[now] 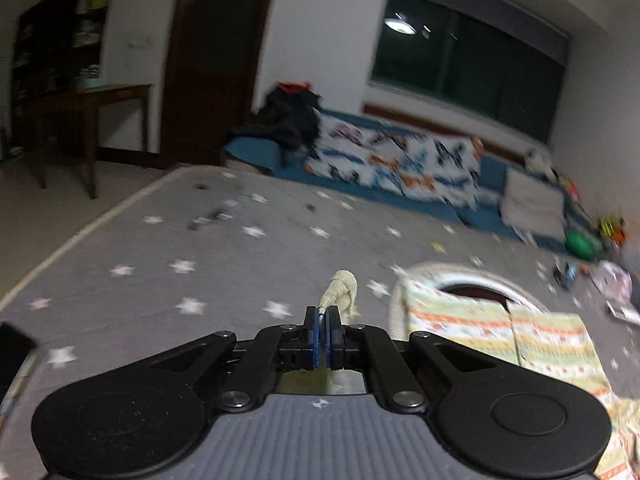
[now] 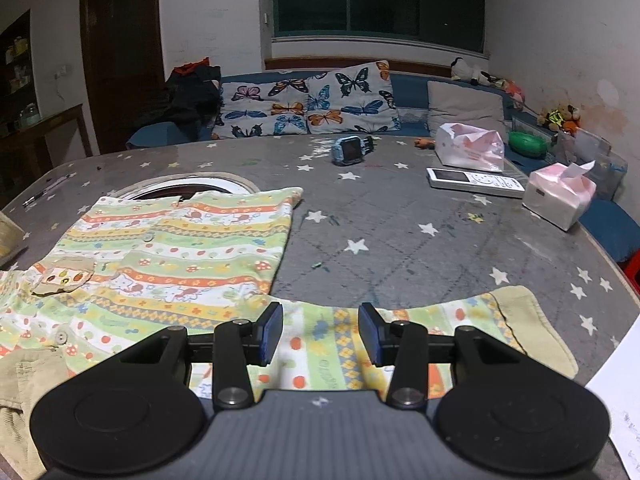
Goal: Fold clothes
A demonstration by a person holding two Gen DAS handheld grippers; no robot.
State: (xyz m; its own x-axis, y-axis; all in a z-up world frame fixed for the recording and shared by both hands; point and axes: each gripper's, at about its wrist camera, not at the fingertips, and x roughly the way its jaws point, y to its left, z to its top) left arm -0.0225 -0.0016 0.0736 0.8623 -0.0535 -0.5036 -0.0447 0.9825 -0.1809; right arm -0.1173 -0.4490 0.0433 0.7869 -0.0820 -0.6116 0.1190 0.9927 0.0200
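Note:
A small striped shirt [image 2: 180, 248] in green, orange and yellow lies spread on the grey star-patterned table cover [image 2: 400, 232]. One sleeve [image 2: 320, 356] with a beige ribbed cuff [image 2: 532, 328] stretches across in front of my right gripper [image 2: 320, 330]. That gripper is open, hovering just above the sleeve, its blue pads apart. In the left wrist view my left gripper [image 1: 322, 316] is shut on the other beige cuff [image 1: 340, 290], which sticks out past the pads, lifted above the table. The shirt's body [image 1: 520, 332] lies to its right.
A round white ring [image 2: 184, 184] lies partly under the shirt's far edge. Beyond it are a blue watch [image 2: 348, 150], a white remote [image 2: 474, 179], a plastic bag [image 2: 468, 146], a tissue box [image 2: 558, 196], and a pen [image 2: 48, 190] at left. White paper [image 2: 624, 400] at near right.

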